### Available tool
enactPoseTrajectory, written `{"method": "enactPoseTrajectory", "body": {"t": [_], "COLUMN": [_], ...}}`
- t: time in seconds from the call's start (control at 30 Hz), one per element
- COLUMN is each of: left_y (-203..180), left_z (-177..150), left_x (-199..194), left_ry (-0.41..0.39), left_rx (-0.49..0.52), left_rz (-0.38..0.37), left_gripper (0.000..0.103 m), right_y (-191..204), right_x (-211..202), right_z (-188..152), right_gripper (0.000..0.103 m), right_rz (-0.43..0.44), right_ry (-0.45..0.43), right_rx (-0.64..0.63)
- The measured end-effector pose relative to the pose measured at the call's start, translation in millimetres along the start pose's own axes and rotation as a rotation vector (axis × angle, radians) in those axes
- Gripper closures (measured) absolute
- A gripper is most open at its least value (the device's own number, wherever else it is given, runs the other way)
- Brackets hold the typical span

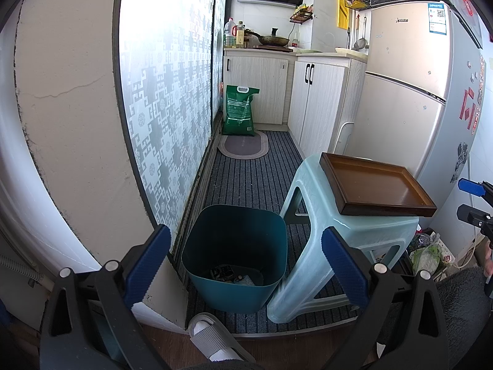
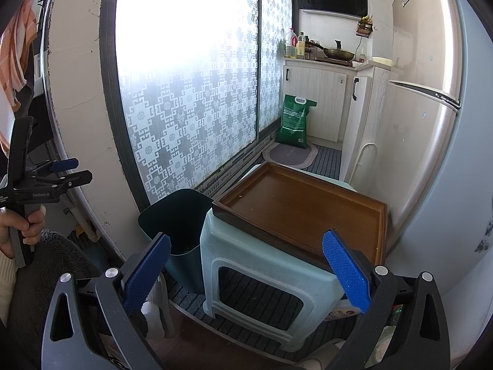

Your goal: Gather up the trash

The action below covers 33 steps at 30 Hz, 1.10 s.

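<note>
Both my tongs released, nothing gripped: left gripper (image 1: 245, 257) over teal bin (image 1: 234, 259) | right gripper (image 2: 246, 266) facing brown tray (image 2: 303, 208) on stool (image 2: 262, 277)

Bin: the dark teal plastic trash bin (image 1: 235, 257) stands on the striped grey floor mat (image 1: 255, 178), touching the left side of the stool, beside the patterned frosted sliding door (image 1: 166, 92).
In the bin: a few scraps of trash (image 1: 234, 276) lie at the bottom.
Stool: the pale green plastic stool (image 1: 332, 246) stands right of the bin, before the silver two-door fridge (image 1: 413, 86).
Tray: the brown rectangular wooden tray (image 2: 305, 212) lies on the stool's top.
Far end: the green handled sack (image 1: 240, 111) leans on the white cabinets (image 1: 277, 89), behind the oval grey rug (image 1: 243, 146).
</note>
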State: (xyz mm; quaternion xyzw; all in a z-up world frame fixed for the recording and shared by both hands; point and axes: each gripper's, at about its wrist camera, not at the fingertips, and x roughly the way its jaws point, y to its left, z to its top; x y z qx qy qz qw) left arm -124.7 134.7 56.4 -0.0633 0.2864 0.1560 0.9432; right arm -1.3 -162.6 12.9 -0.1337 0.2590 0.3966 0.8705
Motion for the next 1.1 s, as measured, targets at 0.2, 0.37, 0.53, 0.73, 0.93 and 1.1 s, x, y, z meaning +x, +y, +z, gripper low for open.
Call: {"method": "enactPoseTrajectory", "body": {"t": [0.2,0.37,0.53,0.73,0.93,1.1], "left_y": [0.1,0.1,-0.1,0.0,-2.4,-2.4], "left_z": [0.1,0.1,0.0,0.0,0.6,0.9], "left_x": [0.1,0.1,0.0,0.1,0.8,0.7], "left_ry": [0.0,0.0,0.0,0.001,0.009,0.008], "left_rx": [0.0,0.0,0.0,0.0,-0.005,-0.006], "left_rz": [0.0,0.0,0.0,-0.001,0.003,0.004], "left_gripper": [0.003,0.003,0.003,0.003,0.003,0.003], "right_y": [0.4,0.4,0.5,1.1,1.6,1.6], "right_x": [0.2,0.2,0.3,0.6,0.8,0.8], "right_z": [-0.3,-0.4,-0.5,-1.0,-1.1,-1.2], "right_gripper": [0.003,0.003,0.003,0.003,0.003,0.003], "right_rz": [0.0,0.0,-0.001,-0.001,-0.002,-0.002], "right_ry": [0.0,0.0,0.001,0.0,-0.001,0.0], "right_rx": [-0.001,-0.001,-0.002,-0.001,-0.001,-0.001]}}
